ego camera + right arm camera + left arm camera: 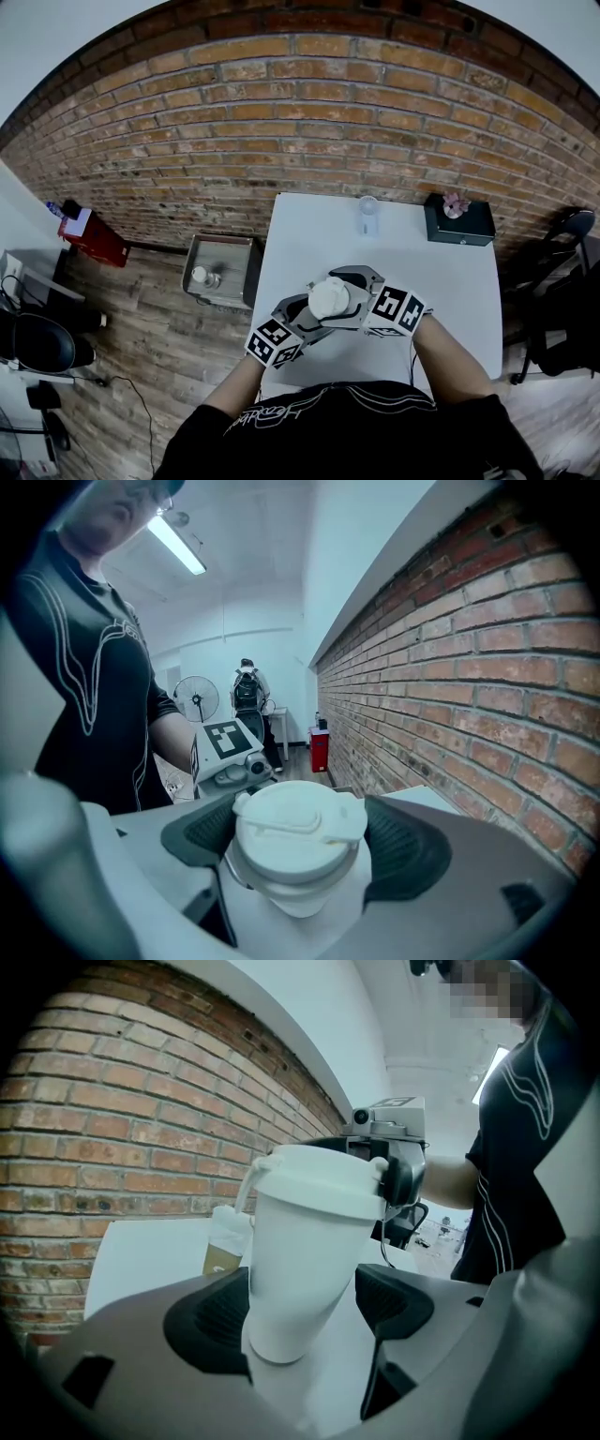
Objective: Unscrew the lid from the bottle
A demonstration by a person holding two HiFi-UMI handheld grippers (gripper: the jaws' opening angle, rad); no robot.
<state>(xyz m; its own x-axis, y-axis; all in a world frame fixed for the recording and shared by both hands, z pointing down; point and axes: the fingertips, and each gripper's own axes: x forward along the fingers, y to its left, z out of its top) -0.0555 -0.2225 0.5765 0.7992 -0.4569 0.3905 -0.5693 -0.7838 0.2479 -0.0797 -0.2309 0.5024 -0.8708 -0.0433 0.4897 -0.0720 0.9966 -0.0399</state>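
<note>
The white bottle [305, 1241] is held up over the white table [450, 281], close to the person. The left gripper [302, 1312] squeezes its bottom part. The right gripper [302, 844] hugs the lid [295, 822] on both sides. The lid is on top and looks shut, so I think the twisting is not done yet.

Scene was evenly lit; glare was thrown by ceiling strip light [176, 544] at 11 o'clock. Edges were bowed, corners vignetted.
</note>
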